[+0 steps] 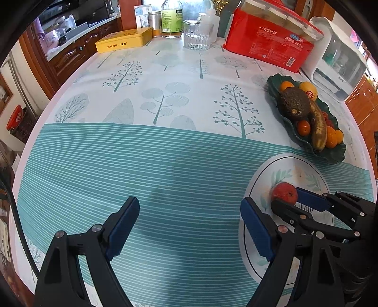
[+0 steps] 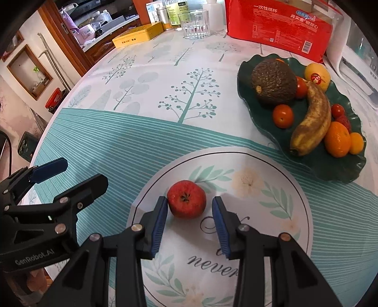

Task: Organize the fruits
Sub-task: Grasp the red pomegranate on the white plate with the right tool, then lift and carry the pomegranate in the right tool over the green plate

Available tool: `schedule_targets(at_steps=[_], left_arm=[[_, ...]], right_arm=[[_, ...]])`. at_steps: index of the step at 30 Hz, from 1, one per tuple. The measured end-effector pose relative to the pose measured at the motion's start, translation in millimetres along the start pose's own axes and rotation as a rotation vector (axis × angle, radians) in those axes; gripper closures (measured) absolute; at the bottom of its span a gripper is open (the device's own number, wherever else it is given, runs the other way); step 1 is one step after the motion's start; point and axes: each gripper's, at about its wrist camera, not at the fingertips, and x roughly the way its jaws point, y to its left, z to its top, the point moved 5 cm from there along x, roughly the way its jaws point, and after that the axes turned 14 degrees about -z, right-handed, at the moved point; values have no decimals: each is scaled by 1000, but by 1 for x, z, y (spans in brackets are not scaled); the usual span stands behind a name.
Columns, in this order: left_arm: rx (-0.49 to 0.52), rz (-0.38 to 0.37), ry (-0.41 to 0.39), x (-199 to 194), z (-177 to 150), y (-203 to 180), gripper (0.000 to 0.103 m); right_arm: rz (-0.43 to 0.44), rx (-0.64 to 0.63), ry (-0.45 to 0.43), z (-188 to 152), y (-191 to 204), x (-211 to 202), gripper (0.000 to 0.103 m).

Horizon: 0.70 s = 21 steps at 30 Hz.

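A small red fruit (image 2: 186, 199) lies on a white round mat with leaf print (image 2: 271, 189). My right gripper (image 2: 190, 207) is open, its fingers on either side of the fruit; the left pad (image 2: 160, 217) touches or nearly touches it. A dark green leaf-shaped plate (image 2: 250, 104) at the right holds an avocado (image 2: 274, 81), a banana (image 2: 311, 118), tomatoes, oranges and a yellow fruit. My left gripper (image 1: 189, 226) is open and empty over the striped tablecloth, left of the mat. The red fruit (image 1: 284, 193) and right gripper (image 1: 293, 200) show in the left wrist view.
At the table's far edge stand a red package (image 1: 269, 44), a glass (image 1: 196, 35), a bottle (image 1: 172, 19), a yellow tin (image 1: 124, 42) and a white appliance (image 1: 337, 61). Wooden cabinets lie beyond the left edge.
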Motion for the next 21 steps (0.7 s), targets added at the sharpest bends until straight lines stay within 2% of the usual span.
schedule_targets(at_steps=[4, 12, 21], left_arm=[[0, 0, 6, 3, 0, -1, 16], [17, -11, 14, 3, -1, -9, 16], [75, -41, 13, -2, -4, -39, 16]], right_arm=[[5, -6, -6, -2, 2, 1, 70], [-2, -10, -18, -11, -1, -6, 70], [-3, 32, -17, -32, -23, -22, 70]])
